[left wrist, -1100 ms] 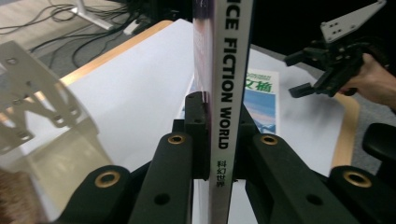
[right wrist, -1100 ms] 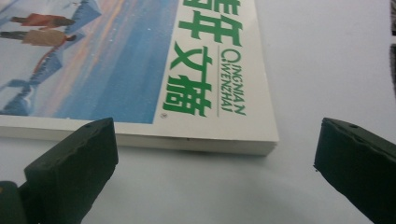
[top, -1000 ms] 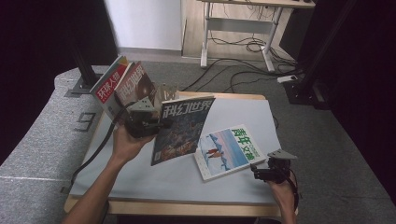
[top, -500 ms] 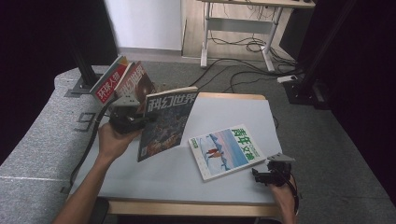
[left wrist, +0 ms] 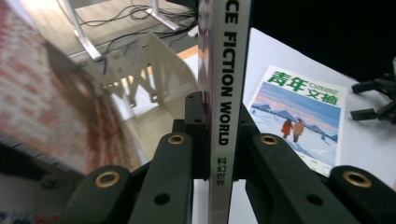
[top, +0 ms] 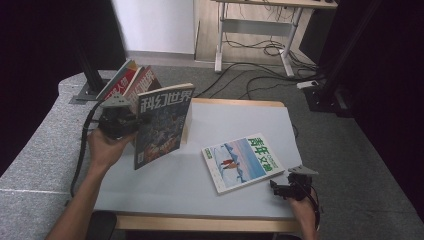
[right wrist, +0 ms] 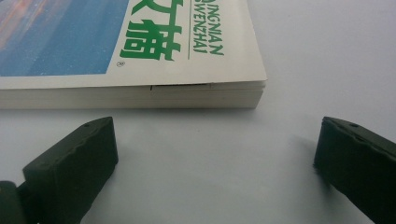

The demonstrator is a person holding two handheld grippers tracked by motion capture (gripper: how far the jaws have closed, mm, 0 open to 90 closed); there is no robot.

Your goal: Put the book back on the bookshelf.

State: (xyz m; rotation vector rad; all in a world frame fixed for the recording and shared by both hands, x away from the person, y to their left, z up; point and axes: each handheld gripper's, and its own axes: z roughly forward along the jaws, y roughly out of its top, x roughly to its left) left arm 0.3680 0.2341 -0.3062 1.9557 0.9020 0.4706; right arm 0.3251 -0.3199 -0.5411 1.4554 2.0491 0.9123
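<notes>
The left gripper [top: 131,125] was clamped on the spine of a dark science fiction magazine [top: 162,125], which was held upright and clear of the table [top: 240,120], its cover turned toward the high view. In the left gripper view, the spine of that magazine [left wrist: 224,93] was seen pinched between the 2 black jaws, the pads pressed against both sides. Just behind the held magazine, 2 further magazines [top: 130,82] were seen leaning at the table's far left corner, beside a pale slotted stand [left wrist: 140,70].

A second magazine with a blue and white cover and green lettering [top: 242,162] lay flat on the table toward its near right side, well apart from the held one.

The right gripper [top: 280,189] was seen low at the near right edge of the table, just beside a corner of the flat magazine. In the right gripper view, its jaws stood wide apart, nothing between them, with the flat magazine's page edge [right wrist: 130,95] lying just ahead of them and untouched.
</notes>
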